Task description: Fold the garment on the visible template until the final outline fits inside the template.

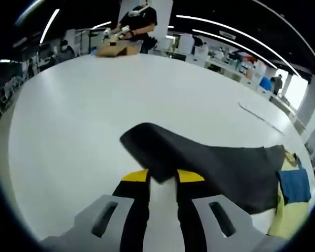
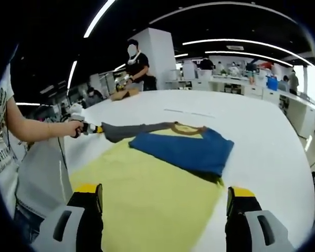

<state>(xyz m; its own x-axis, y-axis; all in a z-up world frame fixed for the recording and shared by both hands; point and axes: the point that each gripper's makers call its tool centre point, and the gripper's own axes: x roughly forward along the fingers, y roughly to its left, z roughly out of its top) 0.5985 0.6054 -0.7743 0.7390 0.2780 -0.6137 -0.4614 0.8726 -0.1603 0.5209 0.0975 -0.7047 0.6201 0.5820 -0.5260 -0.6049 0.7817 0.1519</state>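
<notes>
- garment (image 2: 184,149): soft matt cloth, blue body, dark grey sleeve (image 1: 210,165);
- template (image 2: 147,205): flat matt yellow sheet;
- table (image 1: 94,115): smooth white top, faint sheen;
- left gripper (image 1: 163,181): grey plastic, black-and-yellow jaws

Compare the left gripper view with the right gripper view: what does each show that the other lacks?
Left gripper view alone: its own tongs shut on the grey sleeve, seen close up.

Right gripper view alone: its own tongs open above the yellow template, the blue garment body folded across it, and the person's hand holding the left tool.

Both: the grey sleeve, the white table, some yellow template and blue cloth, and a person working at the table's far end.
</notes>
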